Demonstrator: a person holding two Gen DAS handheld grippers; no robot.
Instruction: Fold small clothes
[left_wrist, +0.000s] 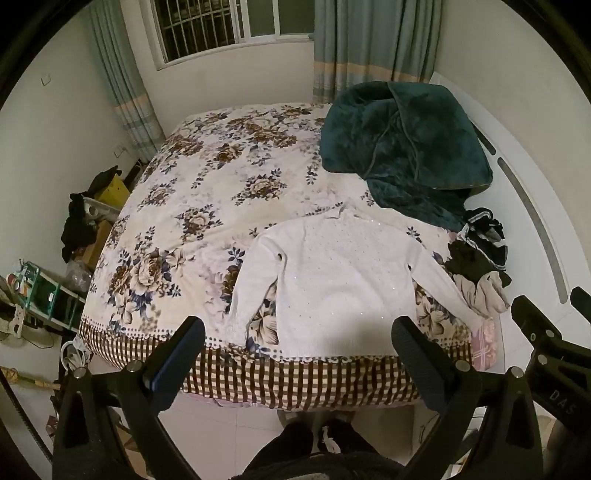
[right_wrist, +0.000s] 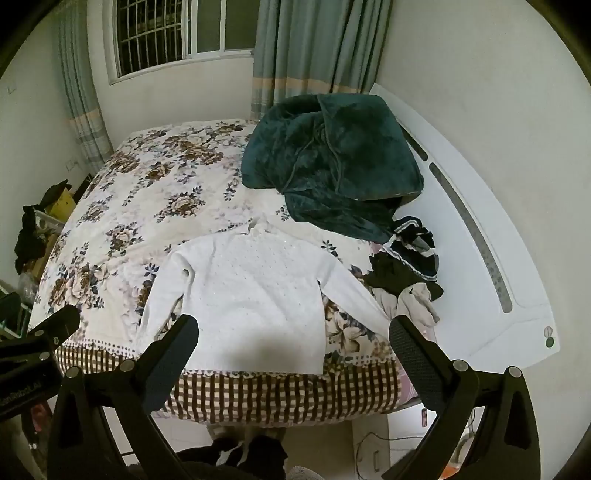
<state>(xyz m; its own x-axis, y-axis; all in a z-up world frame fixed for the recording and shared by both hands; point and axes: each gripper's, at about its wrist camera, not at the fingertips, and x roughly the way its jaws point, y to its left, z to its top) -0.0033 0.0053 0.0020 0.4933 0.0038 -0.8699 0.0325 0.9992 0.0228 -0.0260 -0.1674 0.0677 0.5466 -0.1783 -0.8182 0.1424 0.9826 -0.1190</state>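
White and knitted, the little sweater (left_wrist: 328, 273) lies flat on the bed (left_wrist: 207, 192), face up, close to the near edge. I see its neck pointing away from me and its bottom hem right by the checked border of the flowery bedspread (left_wrist: 177, 221). Both sleeves are spread out and down to the sides.

I start on the left. By the wall I see some boxes and dark things on the floor (left_wrist: 88, 221), too jumbled for me to tell apart. Next comes my left gripper (left_wrist: 299, 332). It hangs over the near edge of the bed, tilted down, with its two fingers wide apart and nothing between them. It is not touching the sweater.

My right gripper (right_wrist: 293, 330) is just beside it, also tilted down over the hem. Its fingers are spread wide too, and it holds nothing.

Further right, a small pile of clothes (right_wrist: 410, 269), dark, striped and beige, sits near the end of the sweater's right sleeve. Behind that pile lies a big dark green fluffy blanket (right_wrist: 332, 162), bunched up against the white headboard (right_wrist: 480, 229).
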